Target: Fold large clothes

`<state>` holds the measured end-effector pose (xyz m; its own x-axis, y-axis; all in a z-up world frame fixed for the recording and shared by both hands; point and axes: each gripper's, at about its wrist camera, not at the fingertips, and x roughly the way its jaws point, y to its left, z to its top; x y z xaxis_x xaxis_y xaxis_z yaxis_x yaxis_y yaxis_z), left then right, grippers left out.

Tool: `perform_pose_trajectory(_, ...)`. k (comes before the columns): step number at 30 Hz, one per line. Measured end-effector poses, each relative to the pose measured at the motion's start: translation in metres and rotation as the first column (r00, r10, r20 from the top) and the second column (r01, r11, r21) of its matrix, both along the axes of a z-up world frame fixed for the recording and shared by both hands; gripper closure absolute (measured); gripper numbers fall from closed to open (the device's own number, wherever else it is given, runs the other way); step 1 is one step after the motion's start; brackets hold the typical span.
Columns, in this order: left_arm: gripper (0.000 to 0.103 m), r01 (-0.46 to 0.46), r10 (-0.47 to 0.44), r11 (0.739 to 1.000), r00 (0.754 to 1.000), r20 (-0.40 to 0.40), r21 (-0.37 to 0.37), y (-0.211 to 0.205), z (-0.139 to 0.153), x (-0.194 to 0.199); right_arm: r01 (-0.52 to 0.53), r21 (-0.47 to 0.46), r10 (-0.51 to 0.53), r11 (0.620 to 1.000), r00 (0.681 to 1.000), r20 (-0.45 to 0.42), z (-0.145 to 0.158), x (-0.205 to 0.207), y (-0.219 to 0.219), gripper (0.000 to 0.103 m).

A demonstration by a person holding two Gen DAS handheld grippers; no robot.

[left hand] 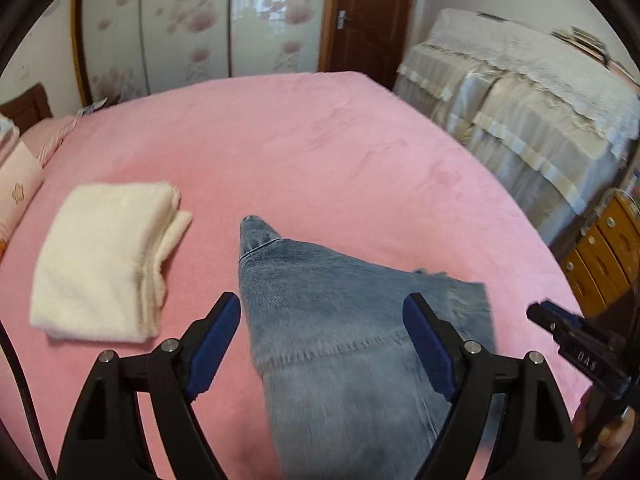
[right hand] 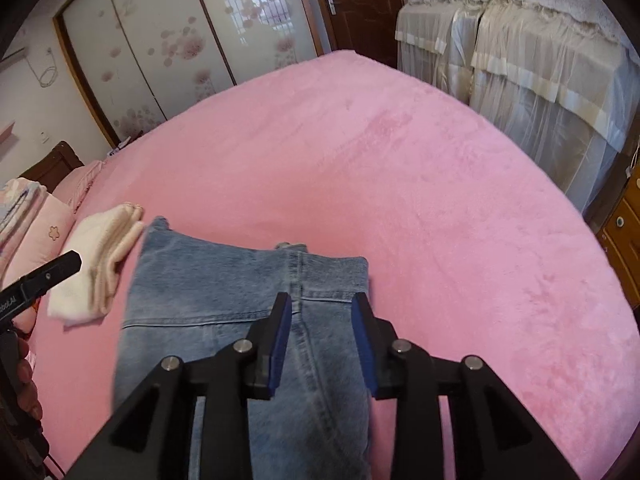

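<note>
A pair of light blue jeans (left hand: 340, 320) lies on the pink bed (left hand: 320, 152); it also shows in the right wrist view (right hand: 224, 292), where its waist end lies flat with a seam down the middle. My left gripper (left hand: 322, 308) is wide open just above the jeans, with nothing between its fingers. My right gripper (right hand: 322, 308) is open, narrower, above the jeans near their right edge, also empty. The right gripper's tip (left hand: 560, 328) shows at the right of the left wrist view, and the left gripper's tip (right hand: 52, 270) at the left of the right wrist view.
A folded cream garment (left hand: 108, 256) lies left of the jeans, also in the right wrist view (right hand: 100, 264). Pink pillows (left hand: 16, 184) sit at the far left. A lace-covered cabinet (left hand: 520, 112) and wooden drawers (left hand: 600, 256) stand right of the bed. Wardrobe doors (left hand: 192, 28) stand behind.
</note>
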<state>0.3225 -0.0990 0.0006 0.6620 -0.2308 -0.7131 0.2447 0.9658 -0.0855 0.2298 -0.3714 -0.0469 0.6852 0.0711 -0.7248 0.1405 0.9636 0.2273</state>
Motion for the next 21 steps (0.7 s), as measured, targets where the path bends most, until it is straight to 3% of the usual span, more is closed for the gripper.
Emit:
perform_pose_trajectory(2, 0.018, 0.012, -0.012, 1.0, 1.0, 0.017, 0.006, 0.001, 0.014, -0.017, -0.014, -0.01, 0.014, 1.0, 0.999, 0.03, 0.022, -0.017, 0.009, 0.062)
perform_pose_trajectory(4, 0.013, 0.018, -0.018, 1.0, 1.0, 0.025, 0.005, 0.003, 0.025, -0.031, -0.024, -0.032, 0.026, 0.999, 0.998, 0.06, 0.042, -0.03, 0.015, 0.035)
perform_pose_trajectory(6, 0.012, 0.022, -0.022, 1.0, 0.999, 0.024, -0.008, 0.007, 0.033, -0.046, -0.028, -0.066, 0.034, 0.997, 0.995, 0.095, 0.059, -0.045, 0.025, 0.024)
perform_pose_trajectory(13, 0.011, 0.024, -0.025, 0.999, 1.0, -0.017, -0.043, 0.023, 0.042, -0.082, -0.094, -0.123, 0.11, 0.988, 0.986, 0.128, 0.095, -0.085, 0.048, 0.015)
perform_pose_trajectory(21, 0.011, -0.003, 0.001, 0.999, 0.999, -0.048, -0.042, 0.042, 0.03, -0.11, -0.12, -0.124, 0.132, 0.985, 0.986, 0.1, 0.091, -0.11, 0.049, 0.015)
